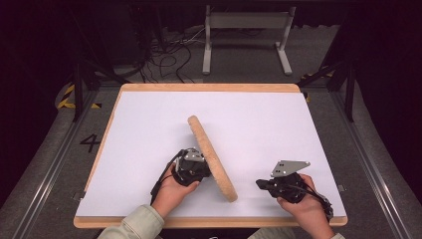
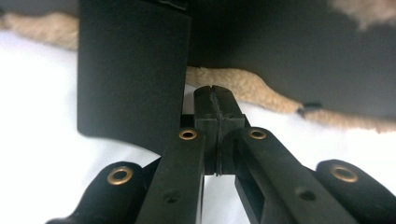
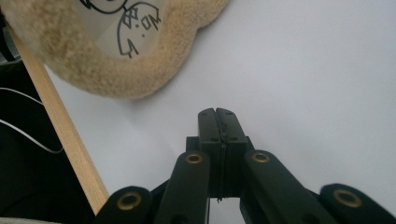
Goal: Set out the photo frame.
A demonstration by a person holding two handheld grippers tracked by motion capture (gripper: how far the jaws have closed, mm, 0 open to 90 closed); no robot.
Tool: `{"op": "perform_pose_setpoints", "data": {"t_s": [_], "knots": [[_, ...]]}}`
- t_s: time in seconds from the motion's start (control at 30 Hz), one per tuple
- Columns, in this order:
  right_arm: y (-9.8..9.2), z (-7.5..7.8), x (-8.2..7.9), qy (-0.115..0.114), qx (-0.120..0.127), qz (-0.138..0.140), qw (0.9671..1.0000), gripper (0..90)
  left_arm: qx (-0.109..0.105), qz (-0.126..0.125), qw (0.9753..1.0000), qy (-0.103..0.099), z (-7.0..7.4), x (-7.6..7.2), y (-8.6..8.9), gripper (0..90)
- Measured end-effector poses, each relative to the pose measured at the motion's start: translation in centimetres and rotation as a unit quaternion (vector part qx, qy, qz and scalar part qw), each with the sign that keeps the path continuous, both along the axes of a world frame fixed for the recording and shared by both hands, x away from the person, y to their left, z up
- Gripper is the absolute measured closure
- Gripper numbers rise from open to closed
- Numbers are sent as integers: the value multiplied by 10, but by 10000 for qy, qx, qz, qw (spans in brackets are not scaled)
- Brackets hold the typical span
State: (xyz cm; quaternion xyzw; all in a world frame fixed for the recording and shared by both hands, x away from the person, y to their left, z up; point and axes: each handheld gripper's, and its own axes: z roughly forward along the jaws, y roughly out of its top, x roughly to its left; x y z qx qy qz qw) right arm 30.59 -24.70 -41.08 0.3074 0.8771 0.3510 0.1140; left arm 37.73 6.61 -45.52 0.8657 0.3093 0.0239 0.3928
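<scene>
On the white table [image 1: 149,129], seen from the high view, a plush-rimmed round pad [image 1: 211,157] is standing on edge, touching the left gripper [image 1: 191,167]; the right gripper [image 1: 283,186] is resting well apart. Left gripper view: jaws are pressing together, empty, beneath the pad's dark underside [image 2: 289,56]. Right gripper view: jaws are clenching nothing; the pad's printed face [image 3: 126,23] is showing near the wooden table edge [image 3: 60,126].

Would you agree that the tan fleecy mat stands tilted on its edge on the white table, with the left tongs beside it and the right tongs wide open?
Not quite: the right tongs are shut, jaws pressed together, as the right gripper view shows. The rest holds: the tan fleecy mat stands tilted on its edge on the white table, with the left tongs beside it.
</scene>
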Motion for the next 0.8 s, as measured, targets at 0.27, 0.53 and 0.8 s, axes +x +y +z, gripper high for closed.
{"op": "perform_pose_setpoints", "data": {"t_s": [0.27, 0.53, 0.8], "knots": [[2, 0, 1, 1, -19, 17, 10000, 900, 23, 101, 9999, 59, 1, 3, 10, 900], [7, -2, 0, 21, -39, 82, 10000, 900, 143, 260, 9995, -147, 1, 11, 15, 900], [18, -5, 1, 13, -33, 176, 9998, 900, -63, 287, 9996, 16, 0, 18, 21, 900]]}}
